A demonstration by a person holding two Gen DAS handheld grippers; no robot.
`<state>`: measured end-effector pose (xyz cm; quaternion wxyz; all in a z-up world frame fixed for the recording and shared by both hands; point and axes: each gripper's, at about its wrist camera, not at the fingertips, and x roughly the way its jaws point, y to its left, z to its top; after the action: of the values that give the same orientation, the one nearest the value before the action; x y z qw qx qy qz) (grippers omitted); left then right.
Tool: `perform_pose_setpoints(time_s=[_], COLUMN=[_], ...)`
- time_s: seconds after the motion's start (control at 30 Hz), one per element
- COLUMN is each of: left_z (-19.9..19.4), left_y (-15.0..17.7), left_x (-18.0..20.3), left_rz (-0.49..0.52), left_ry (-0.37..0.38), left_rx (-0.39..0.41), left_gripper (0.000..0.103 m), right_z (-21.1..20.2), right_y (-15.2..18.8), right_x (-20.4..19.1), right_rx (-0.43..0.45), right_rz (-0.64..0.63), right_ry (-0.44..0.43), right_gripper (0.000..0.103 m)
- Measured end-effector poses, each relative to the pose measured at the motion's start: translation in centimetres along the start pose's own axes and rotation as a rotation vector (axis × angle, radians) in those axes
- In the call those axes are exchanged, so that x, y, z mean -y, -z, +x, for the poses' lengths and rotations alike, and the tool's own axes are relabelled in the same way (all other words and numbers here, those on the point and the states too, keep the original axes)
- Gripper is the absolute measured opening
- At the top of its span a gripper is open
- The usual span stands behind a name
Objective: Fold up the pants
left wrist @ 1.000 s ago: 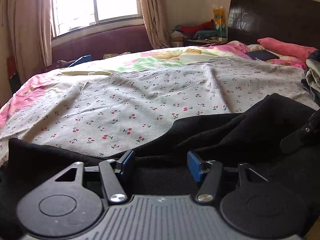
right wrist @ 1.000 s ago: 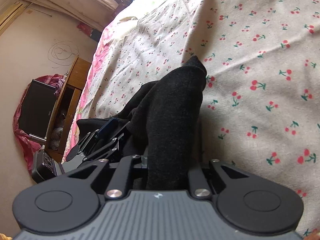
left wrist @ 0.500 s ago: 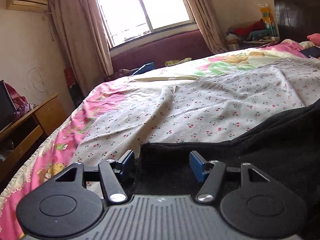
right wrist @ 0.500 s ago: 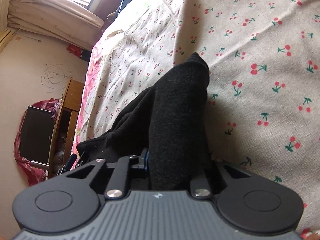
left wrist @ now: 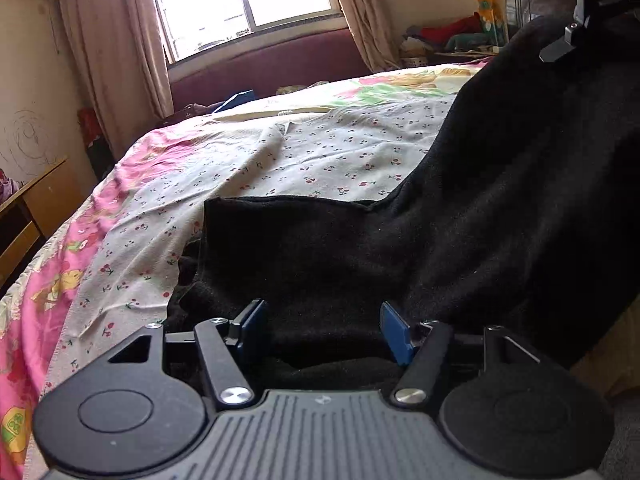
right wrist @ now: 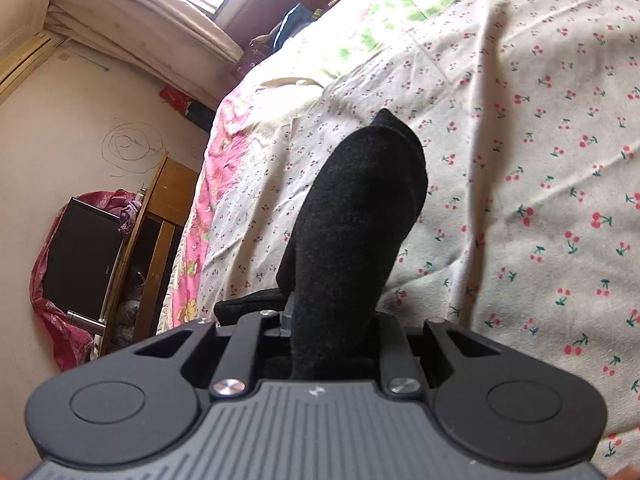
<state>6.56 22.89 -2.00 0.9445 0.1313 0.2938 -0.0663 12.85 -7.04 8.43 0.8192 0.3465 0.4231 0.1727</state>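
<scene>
1. Left tongs (left wrist: pixel 322 330) sit low at the near edge of the bed (left wrist: pixel 320 152), blue pads (left wrist: pixel 394 332) spread wide apart. Black cloth of the pants (left wrist: pixel 460 232) lies between and under them, but nothing is pinched there.

2. Right tongs (right wrist: pixel 332 336) are a different story: pressed together on a thick fold of the pants (right wrist: pixel 352 216), which bulges forward out of the jaws like a dark hump. The pads themselves are buried in the cloth.

3. Where are the pants? Measured from the bed: one part lies flat on the cherry-print sheet (left wrist: pixel 328 160) near the bed's near edge, with a straight hem showing just ahead of the left tongs. The other part rises off the bed to the right, up toward the right tongs (left wrist: pixel 576 28), seen high in the left wrist view.

4. My read of the step: a fold is under way, one end lifted by the right side, ready to be carried over the part resting on the bed.

5. Next move, as I judge it: the left tongs need to close on the flat edge or pin it against the bed so it doesn't drag. Then the right side carries its end across and lays it down, edges matched.

6. Watch point: the cloth looks thick and soft, so it may bunch rather than lie flat. A slow lay-down would suit.
</scene>
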Motion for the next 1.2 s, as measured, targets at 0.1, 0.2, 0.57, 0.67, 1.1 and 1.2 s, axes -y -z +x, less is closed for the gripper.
perform_pose_setpoints(time_s=[0.1,0.2,0.57,0.67,1.1,1.2], left_z=[-0.7,-1.3,-2.8,-0.4,0.1,-2.0], left_y=[0.6,1.5,-2.6,-4.3,-1.5,-0.4], left_x=[0.6,1.9,1.6,3.4,7.0,5.0], left_rz=[0.000,0.017,-0.033,-0.019,0.214,0.147], left_ry=[0.025,0.002,0.033,0.091,0.117,0.119], left_rx=[0.006,0.026,0.211,0.214,0.122,0.092], left_gripper=[0.075,0.075,0.075,0.075,0.077,0.077], right_z=[0.6,0.8,-1.4,-1.8,2.0,3.6], right_y=[0.2,0.4,1.7,1.6,1.1,1.3], right_x=[-3.4,-5.8,0.0,0.1,-4.5,-6.9], right_rx=[-0.003,-0.012,0.019,0.030,-0.018,-0.036], right_rz=[-0.065,-0.117,0.023,0.046,-0.053,-0.106], right_ry=[0.013,0.008,0.172,0.140,0.155,0.154], right_gripper=[0.020,0.020,0.017,0.017,0.021,0.024])
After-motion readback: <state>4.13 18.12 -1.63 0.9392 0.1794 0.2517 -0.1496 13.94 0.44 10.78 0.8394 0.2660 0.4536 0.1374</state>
